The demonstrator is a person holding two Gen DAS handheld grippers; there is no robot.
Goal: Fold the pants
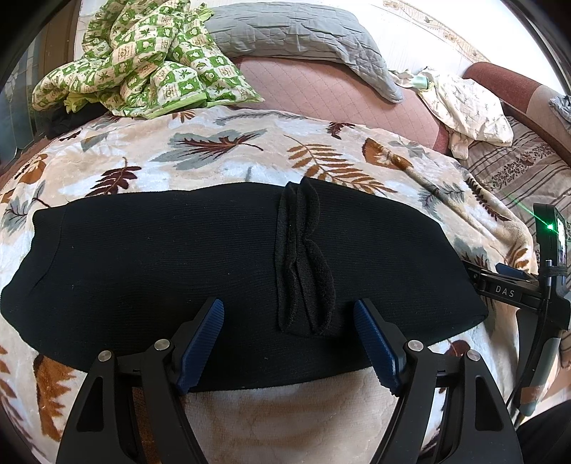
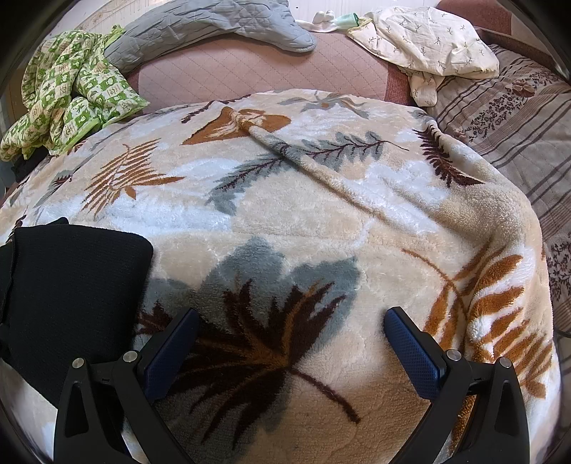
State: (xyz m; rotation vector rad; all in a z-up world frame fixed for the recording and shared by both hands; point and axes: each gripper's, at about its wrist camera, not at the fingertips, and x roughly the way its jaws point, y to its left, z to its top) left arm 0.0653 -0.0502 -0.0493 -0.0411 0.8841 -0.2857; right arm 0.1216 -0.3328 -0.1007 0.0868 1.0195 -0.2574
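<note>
Black ribbed pants [image 1: 171, 264] lie folded into a wide flat band across the leaf-patterned blanket [image 1: 214, 150]; a fuzzy inner layer [image 1: 303, 264] of the fabric shows as ruffled folds across the band, right of middle. My left gripper [image 1: 289, 314] hangs open just above the near edge of the band, blue pads spread with nothing pinched between them. In the right wrist view only the right end of the pants [image 2: 67, 285] shows at the left. My right gripper [image 2: 291, 324] stands open over bare blanket [image 2: 285, 214], to the right of the pants. The right tool [image 1: 517, 289] also shows at the left view's right edge.
A green checked quilt [image 1: 142, 64] is bunched at the back left and a grey quilted pillow [image 1: 292, 32] at the back. A cream floral cloth [image 2: 428, 39] lies at the back right. A striped mattress cover [image 2: 517, 117] runs along the right side. A blanket ridge [image 2: 321, 171] crosses diagonally.
</note>
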